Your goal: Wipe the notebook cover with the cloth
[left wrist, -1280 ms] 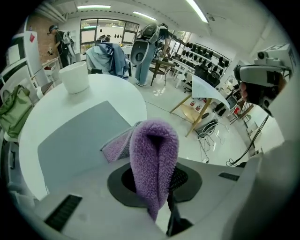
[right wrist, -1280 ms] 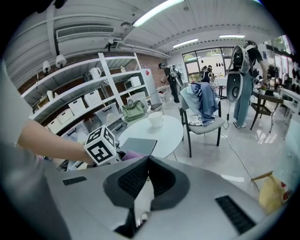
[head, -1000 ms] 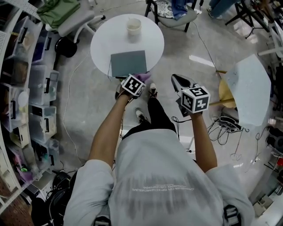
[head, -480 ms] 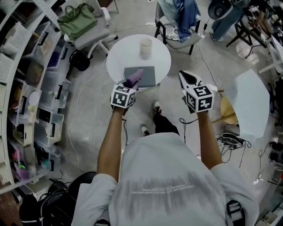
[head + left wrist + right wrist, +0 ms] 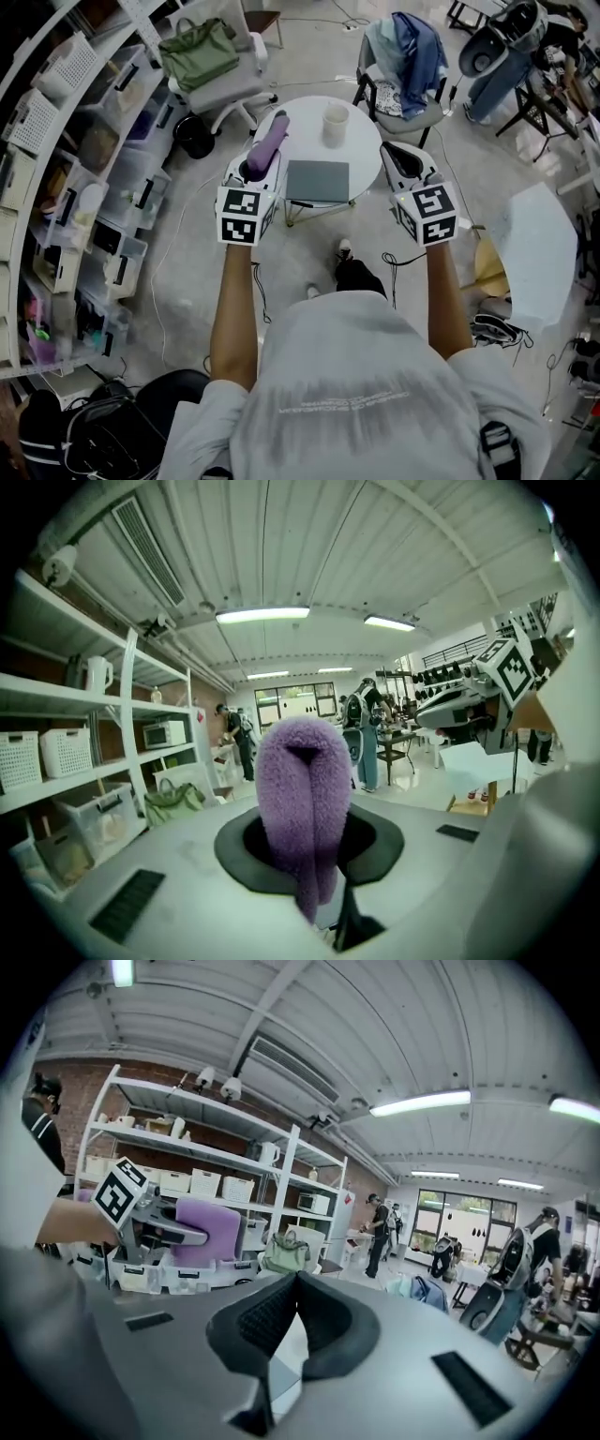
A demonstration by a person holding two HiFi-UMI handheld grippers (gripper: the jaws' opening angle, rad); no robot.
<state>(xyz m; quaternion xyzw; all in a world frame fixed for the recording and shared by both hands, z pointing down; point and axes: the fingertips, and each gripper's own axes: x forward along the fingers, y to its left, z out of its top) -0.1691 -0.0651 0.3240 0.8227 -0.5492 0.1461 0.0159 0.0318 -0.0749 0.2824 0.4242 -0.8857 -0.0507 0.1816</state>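
Note:
The grey notebook (image 5: 317, 180) lies shut on the round white table (image 5: 300, 117), near its front edge. My left gripper (image 5: 255, 172) is shut on the purple fluffy cloth (image 5: 268, 141), which sticks up out of the jaws. It is held high in the air, to the left of the notebook and off it. In the left gripper view the cloth (image 5: 302, 794) fills the space between the pads. My right gripper (image 5: 405, 159) is shut on nothing and hovers off the table's right edge. Its pads (image 5: 323, 1321) meet at the tip. The left gripper (image 5: 141, 1208) with the cloth (image 5: 208, 1227) also shows there.
A pale cup (image 5: 335, 124) stands on the table behind the notebook. An office chair with a green bag (image 5: 199, 45) and a chair draped in blue clothes (image 5: 405, 54) stand behind the table. Shelves with plastic bins (image 5: 84, 197) line the left; cables (image 5: 487, 328) lie on the floor at the right.
Both grippers have risen and spread apart. The left one lifted the cloth from over the notebook up and to the left. The right gripper stayed shut.

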